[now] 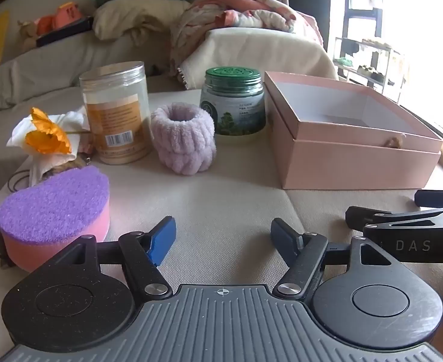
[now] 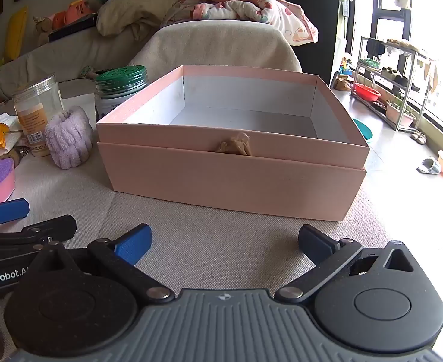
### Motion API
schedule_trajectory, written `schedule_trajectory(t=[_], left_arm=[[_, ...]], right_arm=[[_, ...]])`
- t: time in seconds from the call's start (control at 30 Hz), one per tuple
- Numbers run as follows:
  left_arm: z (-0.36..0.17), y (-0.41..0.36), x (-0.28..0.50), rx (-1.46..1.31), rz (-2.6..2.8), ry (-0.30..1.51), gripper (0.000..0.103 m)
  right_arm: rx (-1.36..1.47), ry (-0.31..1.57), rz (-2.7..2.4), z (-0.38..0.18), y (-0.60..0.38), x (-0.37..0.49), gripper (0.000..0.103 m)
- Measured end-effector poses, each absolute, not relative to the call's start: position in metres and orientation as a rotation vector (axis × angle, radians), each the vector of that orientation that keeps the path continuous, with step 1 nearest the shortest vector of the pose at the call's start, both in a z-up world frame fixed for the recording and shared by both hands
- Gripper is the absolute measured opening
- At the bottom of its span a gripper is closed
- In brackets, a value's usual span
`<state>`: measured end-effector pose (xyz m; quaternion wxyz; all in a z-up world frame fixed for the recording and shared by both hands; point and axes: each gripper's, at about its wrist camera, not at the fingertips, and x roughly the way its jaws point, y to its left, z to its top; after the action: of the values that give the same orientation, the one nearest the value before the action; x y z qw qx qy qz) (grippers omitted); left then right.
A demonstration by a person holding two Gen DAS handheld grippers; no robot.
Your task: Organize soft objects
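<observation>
A purple-topped pink sponge (image 1: 52, 214) lies on the beige cloth at the near left, just left of my open left gripper (image 1: 223, 239). Farther back stands a stack of fluffy lilac wristbands (image 1: 183, 137), also seen in the right wrist view as the wristbands (image 2: 67, 138). An open pink box (image 2: 233, 166) with a white inside holds nothing that I can see; it sits straight ahead of my open right gripper (image 2: 224, 246). The same pink box (image 1: 351, 144) is at the right in the left wrist view. Nothing lies between either pair of fingers.
A clear jar (image 1: 116, 111) and a green-lidded jar (image 1: 233, 99) stand behind the wristbands. An orange flower (image 1: 48, 134) on white tissue lies at the left. A sofa with cushions and blankets (image 1: 236, 15) rises behind. The table edge drops to the floor (image 2: 402, 181) on the right.
</observation>
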<state>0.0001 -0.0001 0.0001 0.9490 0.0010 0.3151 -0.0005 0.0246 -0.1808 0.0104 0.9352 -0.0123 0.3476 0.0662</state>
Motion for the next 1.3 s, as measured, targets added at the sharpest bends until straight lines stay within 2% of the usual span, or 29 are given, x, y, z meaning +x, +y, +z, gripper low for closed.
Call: schedule_trajectory(t=[1.3], left_arm=[[0.0002, 0.0012, -0.0004, -0.001, -0.001, 0.632, 0.075]], right_arm=[[-0.024, 0.703, 0.133, 0.0102, -0.1811, 0.0208, 0.103]])
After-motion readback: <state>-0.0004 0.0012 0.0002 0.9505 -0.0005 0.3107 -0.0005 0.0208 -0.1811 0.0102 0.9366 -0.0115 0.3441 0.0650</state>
